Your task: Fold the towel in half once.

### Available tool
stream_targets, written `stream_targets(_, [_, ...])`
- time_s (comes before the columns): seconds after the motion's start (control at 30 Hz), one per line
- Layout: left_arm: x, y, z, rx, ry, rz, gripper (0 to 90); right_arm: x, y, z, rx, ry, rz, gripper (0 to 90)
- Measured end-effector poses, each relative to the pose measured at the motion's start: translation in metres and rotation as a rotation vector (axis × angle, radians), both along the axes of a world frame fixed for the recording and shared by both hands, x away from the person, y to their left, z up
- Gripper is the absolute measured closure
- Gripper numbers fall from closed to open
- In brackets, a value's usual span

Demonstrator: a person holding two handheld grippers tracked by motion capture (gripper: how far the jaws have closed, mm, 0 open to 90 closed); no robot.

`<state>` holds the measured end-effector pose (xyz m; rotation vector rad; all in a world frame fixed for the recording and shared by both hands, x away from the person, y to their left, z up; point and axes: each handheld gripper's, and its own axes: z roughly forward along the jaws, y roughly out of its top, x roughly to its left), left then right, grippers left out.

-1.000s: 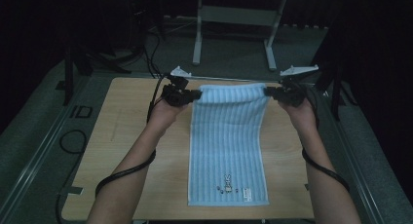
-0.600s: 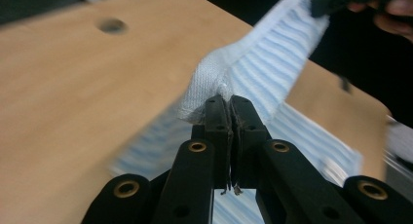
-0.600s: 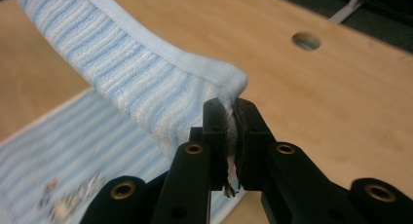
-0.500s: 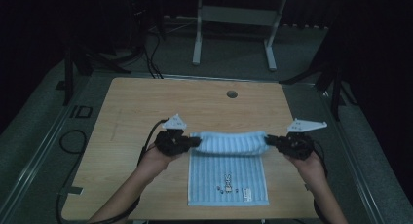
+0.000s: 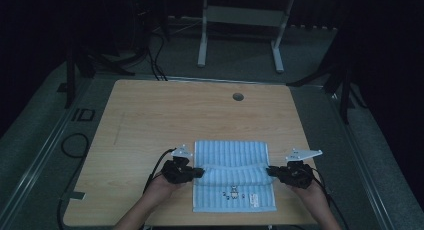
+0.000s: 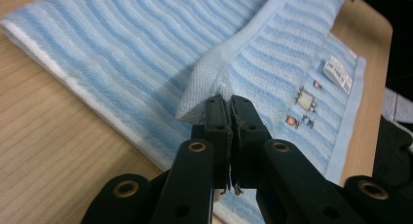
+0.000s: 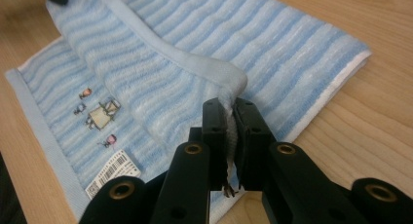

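Note:
A light blue striped towel (image 5: pixel 232 157) lies on the wooden table (image 5: pixel 165 115), folded back over itself toward the front edge. Small embroidered figures (image 5: pixel 230 193) and a white label (image 5: pixel 255 202) show on its near end. My left gripper (image 5: pixel 199 172) is shut on the towel's folded-over left corner (image 6: pixel 204 83), low over the cloth. My right gripper (image 5: pixel 270 172) is shut on the opposite corner (image 7: pixel 229 83). The towel's edge sags between the two grippers. In the left gripper view the label (image 6: pixel 339 73) lies at the far right.
A round cable hole (image 5: pixel 238 96) sits near the table's far edge. Cables (image 5: pixel 75 145) trail off the table's left side. A metal stand (image 5: pixel 240 20) is on the floor behind the table.
Both grippers have carried the towel's far edge from the back of the table toward the front and lowered it, folding the towel over itself.

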<state>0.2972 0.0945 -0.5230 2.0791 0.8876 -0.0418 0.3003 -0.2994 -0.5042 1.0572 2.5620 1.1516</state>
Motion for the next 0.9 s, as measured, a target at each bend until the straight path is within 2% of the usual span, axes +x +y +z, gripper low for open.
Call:
stream_targets(0.03, [0.0, 0.0, 0.0, 0.0, 0.0, 0.0, 86.4, 0.0, 0.0, 0.0, 0.0, 0.0, 0.0, 83.9])
stream_targets(0.1, [-0.006, 0.003, 0.012, -0.035, -0.043, -0.009, 85.8, -0.001, 0.0, 0.002, 0.006, -0.01, -0.001, 83.8])
stream_targets(0.17, [-0.017, 0.006, 0.021, -0.057, -0.086, -0.042, 85.5, -0.008, -0.002, 0.01, 0.02, -0.042, -0.005, 83.8])
stream_targets(0.2, [-0.024, 0.007, 0.025, -0.063, -0.081, -0.069, 82.9, -0.014, -0.004, 0.015, 0.038, -0.061, -0.004, 83.1])
stream_targets(0.23, [-0.031, 0.009, 0.027, -0.075, -0.062, -0.114, 76.5, -0.022, -0.007, 0.02, 0.062, -0.066, 0.002, 79.7])
stream_targets(0.3, [-0.047, 0.015, 0.027, -0.132, -0.028, -0.221, 65.4, -0.044, -0.016, 0.024, 0.119, -0.039, 0.06, 70.7])
stream_targets(0.33, [-0.054, 0.018, 0.025, -0.13, -0.024, -0.249, 60.1, -0.055, -0.021, 0.023, 0.138, -0.032, 0.079, 66.0])
stream_targets(0.4, [-0.062, 0.022, 0.019, -0.114, 0.0, -0.271, 54.3, -0.073, -0.031, 0.016, 0.154, -0.012, 0.075, 60.0])
stream_targets(0.43, [-0.064, 0.022, 0.015, -0.097, 0.008, -0.269, 54.1, -0.078, -0.036, 0.012, 0.153, 0.0, 0.06, 57.3])
stream_targets(0.5, [-0.063, 0.022, 0.01, -0.054, 0.025, -0.223, 50.1, -0.08, -0.042, 0.006, 0.129, 0.013, 0.017, 56.2])
stream_targets(0.57, [-0.06, 0.02, 0.006, 0.005, 0.006, -0.168, 49.2, -0.077, -0.043, 0.003, 0.128, 0.027, -0.001, 53.8])
stream_targets(0.67, [-0.048, 0.018, 0.0, 0.076, 0.01, -0.07, 45.5, -0.067, -0.032, 0.0, 0.077, 0.002, 0.014, 53.3])
stream_targets(0.77, [-0.032, 0.018, -0.005, 0.091, 0.051, 0.0, 45.5, -0.047, -0.022, -0.005, 0.058, 0.019, -0.006, 58.8])
stream_targets(0.8, [-0.027, 0.017, -0.007, 0.09, 0.062, 0.006, 45.5, -0.039, -0.019, -0.006, 0.057, 0.028, -0.013, 60.8])
stream_targets(0.83, [-0.022, 0.016, -0.009, 0.089, 0.091, 0.001, 45.5, -0.032, -0.016, -0.008, 0.052, 0.037, -0.007, 61.6])
stream_targets(0.9, [-0.016, 0.012, -0.014, 0.114, 0.113, -0.009, 45.5, -0.019, -0.01, -0.013, 0.025, 0.044, -0.019, 63.6])
